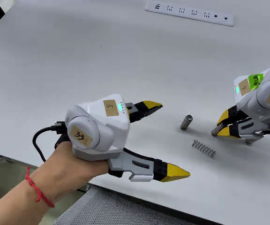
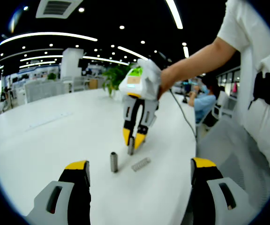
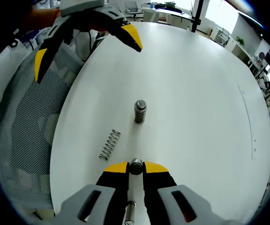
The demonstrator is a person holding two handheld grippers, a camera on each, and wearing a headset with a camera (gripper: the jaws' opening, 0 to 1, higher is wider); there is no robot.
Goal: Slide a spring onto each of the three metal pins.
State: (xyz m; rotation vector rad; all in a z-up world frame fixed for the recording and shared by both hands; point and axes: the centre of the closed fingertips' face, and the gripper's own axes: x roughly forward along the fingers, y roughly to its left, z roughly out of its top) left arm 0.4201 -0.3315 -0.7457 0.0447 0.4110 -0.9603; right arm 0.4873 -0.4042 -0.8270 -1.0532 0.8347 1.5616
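L gripper (image 1: 170, 139) gapes wide, empty. R gripper (image 1: 222, 128) is pinched on a pin (image 3: 136, 165). Loose spring (image 1: 204, 148) lies on table (image 1: 102, 56), approx 5 o'clock of upright sprung pin (image 1: 186, 122). Spring's prob light, squashy, rolls easily: pinch mid-coil, gently.

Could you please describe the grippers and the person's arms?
The left gripper and right gripper have white bodies, tan handwritten labels and black jaws with yellow tips. The left has a black cable, the right a green sticker. Left wrist: red bracelet; white short sleeve.
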